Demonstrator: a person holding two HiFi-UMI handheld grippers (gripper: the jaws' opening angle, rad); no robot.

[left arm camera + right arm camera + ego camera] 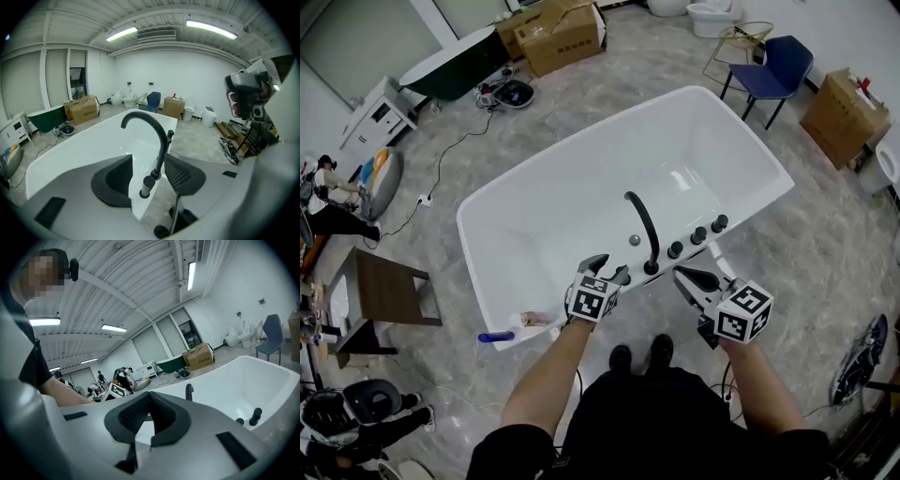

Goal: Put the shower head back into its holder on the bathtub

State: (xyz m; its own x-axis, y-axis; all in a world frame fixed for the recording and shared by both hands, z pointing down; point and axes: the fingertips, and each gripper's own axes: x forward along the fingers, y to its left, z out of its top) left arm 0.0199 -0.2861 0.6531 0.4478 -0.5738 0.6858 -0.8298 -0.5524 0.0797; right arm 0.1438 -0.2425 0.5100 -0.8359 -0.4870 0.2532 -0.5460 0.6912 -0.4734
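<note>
Can't see the faucet [189,391] below its top behind the right tongs [149,393], can't identify the small blue item [496,337] by the bathtub [465,225] rim, lose part of the cardboard box [561,33] at the top edge.

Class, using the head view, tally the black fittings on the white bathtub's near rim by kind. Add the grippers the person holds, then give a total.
Curved black spout: 1
Black knobs: 3
Grippers: 2 (left gripper, right gripper)
Total: 6
</note>
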